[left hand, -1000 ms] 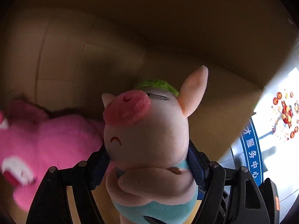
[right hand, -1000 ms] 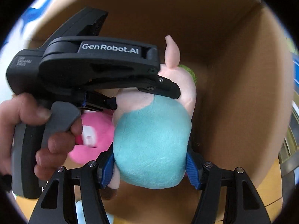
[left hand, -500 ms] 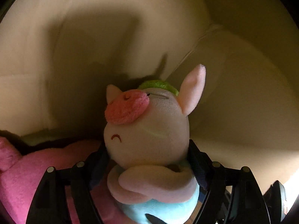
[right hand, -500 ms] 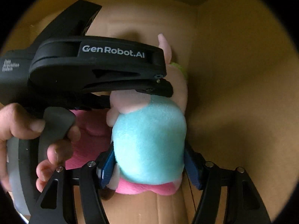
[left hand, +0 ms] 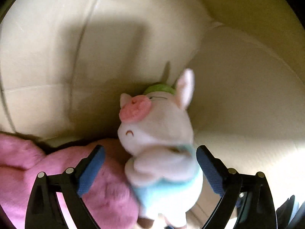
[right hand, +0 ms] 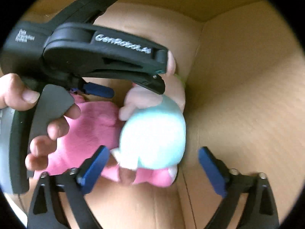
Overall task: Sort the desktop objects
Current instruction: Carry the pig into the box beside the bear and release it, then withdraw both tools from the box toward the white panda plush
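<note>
Pig (left hand: 158, 143) dropping inside the box (left hand: 238, 99), leaning on the pink plush (left hand: 106, 190), blurred; releasing it cleanly: left gripper (left hand: 149, 169) and right gripper (right hand: 153, 168), both just opened wide, pads clear of it, needing a straight lift out, not snagging either toy

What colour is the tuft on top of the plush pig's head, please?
Green, seen best in the left wrist view: tuft on plush pig.

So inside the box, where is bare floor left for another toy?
Bare cardboard floor lies right of the pig plush, up to the box wall. The left is crowded: pink plush, with the pig against it.
</note>
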`<state>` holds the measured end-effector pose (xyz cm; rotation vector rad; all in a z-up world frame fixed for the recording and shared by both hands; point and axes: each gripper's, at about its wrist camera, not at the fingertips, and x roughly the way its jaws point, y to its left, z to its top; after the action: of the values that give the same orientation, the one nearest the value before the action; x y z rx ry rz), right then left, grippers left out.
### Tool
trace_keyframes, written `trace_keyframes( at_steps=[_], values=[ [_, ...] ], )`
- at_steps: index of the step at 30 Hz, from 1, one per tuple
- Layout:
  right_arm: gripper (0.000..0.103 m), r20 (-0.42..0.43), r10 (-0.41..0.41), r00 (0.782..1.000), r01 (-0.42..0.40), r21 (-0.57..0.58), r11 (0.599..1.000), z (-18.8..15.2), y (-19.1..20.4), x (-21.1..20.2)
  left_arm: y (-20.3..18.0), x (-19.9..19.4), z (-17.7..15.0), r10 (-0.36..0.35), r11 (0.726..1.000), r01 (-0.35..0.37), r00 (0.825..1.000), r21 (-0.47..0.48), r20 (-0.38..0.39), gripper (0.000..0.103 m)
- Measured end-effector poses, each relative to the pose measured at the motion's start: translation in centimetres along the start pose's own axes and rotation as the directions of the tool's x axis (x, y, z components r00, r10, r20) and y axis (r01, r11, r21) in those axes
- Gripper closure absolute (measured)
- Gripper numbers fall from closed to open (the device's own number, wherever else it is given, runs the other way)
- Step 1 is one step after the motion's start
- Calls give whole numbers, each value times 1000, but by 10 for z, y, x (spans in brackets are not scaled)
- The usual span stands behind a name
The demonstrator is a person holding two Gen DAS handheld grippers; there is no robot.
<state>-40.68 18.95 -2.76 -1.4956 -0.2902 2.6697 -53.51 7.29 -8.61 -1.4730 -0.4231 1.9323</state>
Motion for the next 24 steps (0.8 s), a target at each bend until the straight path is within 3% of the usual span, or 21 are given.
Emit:
trace_keyframes(
  at_steps=[3,6,8,9,11,13,16,18,21,24],
  values=[
    [1,46,-15,999,16,-18,1000,-13,2,-33,-5,-30,-18,43,999,-44,998,19,54,2],
    [1,96,24,995,-23,-9,1000,-64,-43,-76,-16,-62,-43,84,995,-88,990,35,113,2],
    [1,133,42,990,-40,-17,999,-78,-52,-94,-29,-88,-67,117,991,-127,979,47,166,2],
    [1,145,63,987,-60,-22,998,-77,-29,-110,-39,-104,-85,146,986,-159,969,51,199,2],
    [1,157,113,981,-109,-34,993,-80,10,-120,-62,-146,-123,213,969,-240,931,58,297,2],
    [1,168,155,973,-149,-51,988,-107,5,-145,-96,-174,-147,297,940,-339,878,47,376,1],
    [1,188,179,966,-175,-36,984,-138,-14,-213,-128,-217,-216,436,868,-496,770,7,465,0],
    [1,199,207,958,-209,-12,978,-164,-19,-235,-150,-247,-264,512,823,-565,702,-50,495,0],
    [1,218,233,948,-243,21,970,-201,-30,-277,-168,-276,-332,557,806,-574,655,-143,511,0],
    [1,206,240,949,-249,19,968,-222,-28,-284,-180,-286,-389,590,792,-576,639,-201,494,0]
  ],
)
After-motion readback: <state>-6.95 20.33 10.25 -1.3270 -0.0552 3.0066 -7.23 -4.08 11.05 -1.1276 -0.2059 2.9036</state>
